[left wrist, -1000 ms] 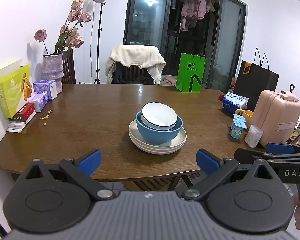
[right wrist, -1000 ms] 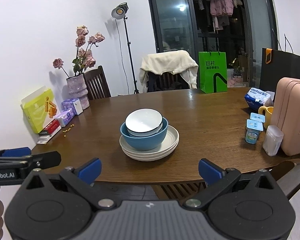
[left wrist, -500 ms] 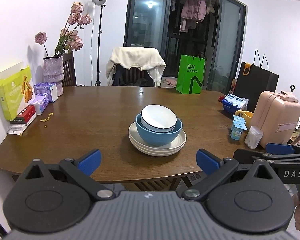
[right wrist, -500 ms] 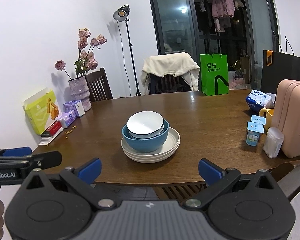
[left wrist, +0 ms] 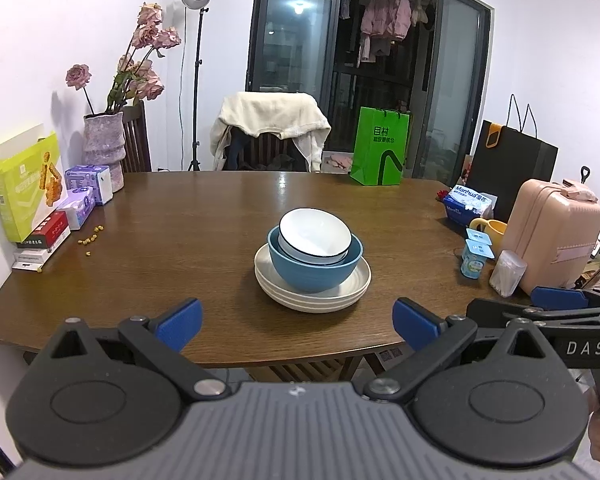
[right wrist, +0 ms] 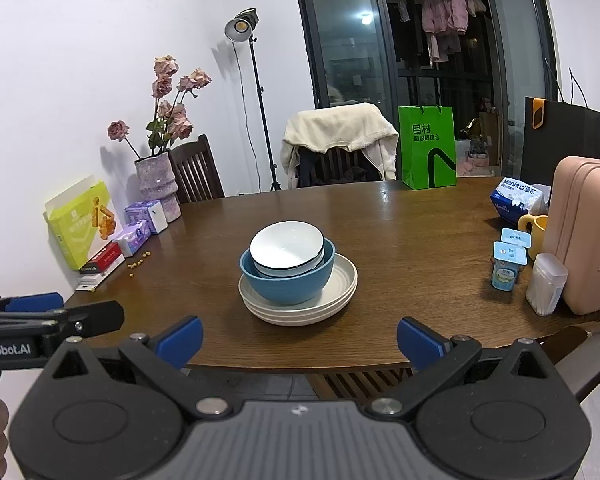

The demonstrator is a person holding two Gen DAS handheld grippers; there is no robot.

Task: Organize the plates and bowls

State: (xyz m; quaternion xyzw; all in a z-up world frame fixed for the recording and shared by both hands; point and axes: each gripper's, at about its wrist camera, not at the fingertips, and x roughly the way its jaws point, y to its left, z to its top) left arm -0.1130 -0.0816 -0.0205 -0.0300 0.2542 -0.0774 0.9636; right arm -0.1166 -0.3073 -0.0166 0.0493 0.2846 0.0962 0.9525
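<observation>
1. Nearest the camera, the left hand-held gripper (left wrist: 296,322) is spread wide, blue pads well apart and pinching nothing. The right hand-held gripper (right wrist: 298,338) is the same – empty and fully spread. Each shows at the edge of the other's view, so the two are held side by side, short of the near edge of the desk (left wrist: 172,248).

2. Straight ahead of both, past the desk's near edge and about mid-desk, sits the stack: pale plates (left wrist: 312,292) at the bottom, a blue bowl (left wrist: 314,270) on them, and a white bowl (left wrist: 314,232) with a dark rim nested inside, tipped a little rather than level.

3. Handling, as a judgement: the dishes look like glazed ceramic – stiff, smooth, breakable, and fairly heavy as a pile. The white bowl looks loose in the blue one and would be the first to lift. The rim is the sensible hold, one pad inside the wall and one outside, since the curved sides would likely slip. The plates offer only a thin edge, close to the wood.

4. Further off to the right of the hand-held grippers stand small yoghurt pots (right wrist: 508,266), a yellow mug (right wrist: 534,232) and a pink suitcase (right wrist: 584,240); to the left, boxes (left wrist: 28,188) and a vase (left wrist: 102,146) of dried roses. All are well apart from the stack.
</observation>
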